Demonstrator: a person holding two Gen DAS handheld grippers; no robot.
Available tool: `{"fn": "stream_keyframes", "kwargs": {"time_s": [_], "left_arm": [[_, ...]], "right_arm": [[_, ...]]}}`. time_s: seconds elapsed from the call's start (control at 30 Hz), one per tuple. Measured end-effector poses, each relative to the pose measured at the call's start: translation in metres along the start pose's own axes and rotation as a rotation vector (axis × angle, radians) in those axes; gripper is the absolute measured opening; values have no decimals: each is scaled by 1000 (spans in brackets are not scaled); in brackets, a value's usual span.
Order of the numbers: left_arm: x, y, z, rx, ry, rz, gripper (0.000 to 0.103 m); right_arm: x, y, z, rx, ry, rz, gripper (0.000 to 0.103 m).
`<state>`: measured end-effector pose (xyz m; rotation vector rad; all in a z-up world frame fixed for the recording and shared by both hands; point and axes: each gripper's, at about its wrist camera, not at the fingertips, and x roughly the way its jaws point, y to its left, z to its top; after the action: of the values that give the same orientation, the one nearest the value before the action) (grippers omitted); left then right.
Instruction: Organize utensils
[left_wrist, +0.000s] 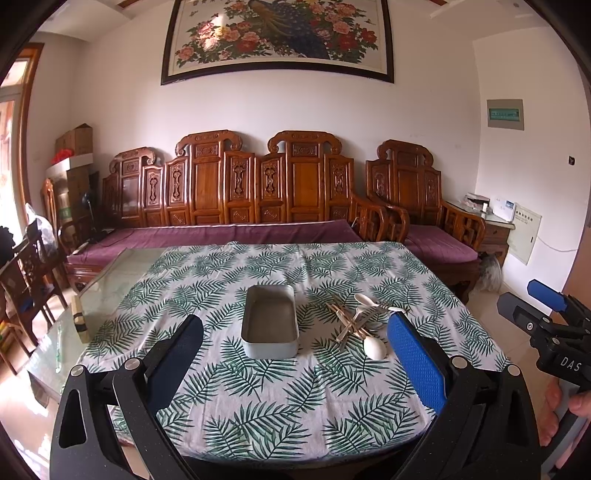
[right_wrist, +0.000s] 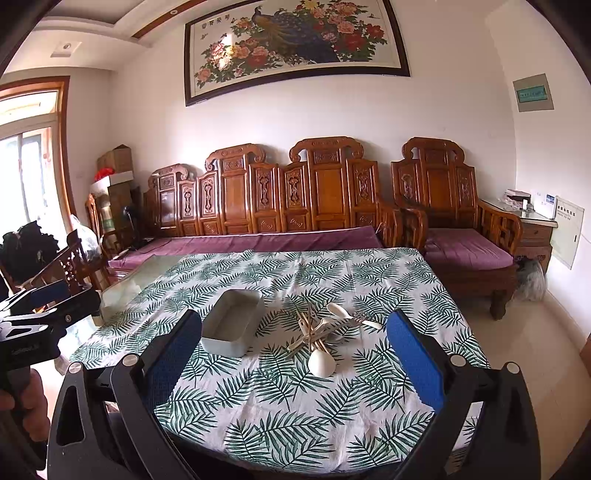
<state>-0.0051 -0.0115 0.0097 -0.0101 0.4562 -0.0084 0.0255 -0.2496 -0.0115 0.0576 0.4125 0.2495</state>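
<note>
An empty grey rectangular tin (left_wrist: 270, 326) (right_wrist: 232, 323) sits mid-table on the leaf-print cloth. To its right lies a pile of utensils (left_wrist: 364, 319) (right_wrist: 325, 328): white spoons, a metal fork and wooden chopsticks, crossed over each other. A white spoon bowl (left_wrist: 375, 348) (right_wrist: 322, 363) lies nearest me. My left gripper (left_wrist: 295, 328) is open and empty, held above the near table edge, facing the tin. My right gripper (right_wrist: 293, 326) is open and empty, facing the pile; it also shows at the right edge of the left wrist view (left_wrist: 543, 314).
The table (left_wrist: 110, 280) has a glass top bare at its left side. A small block (left_wrist: 79, 319) stands at the left edge. A carved wooden sofa (left_wrist: 240, 192) with purple cushions runs behind the table, an armchair (right_wrist: 454, 214) to the right.
</note>
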Motion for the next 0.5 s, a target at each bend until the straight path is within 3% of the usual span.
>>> {"fn": "stream_keyframes", "kwargs": {"time_s": [0.5], "left_arm": [[-1,0,-1,3,-6,-3,97]], "right_arm": [[-1,-1,2,-4,-5,2,101]]}}
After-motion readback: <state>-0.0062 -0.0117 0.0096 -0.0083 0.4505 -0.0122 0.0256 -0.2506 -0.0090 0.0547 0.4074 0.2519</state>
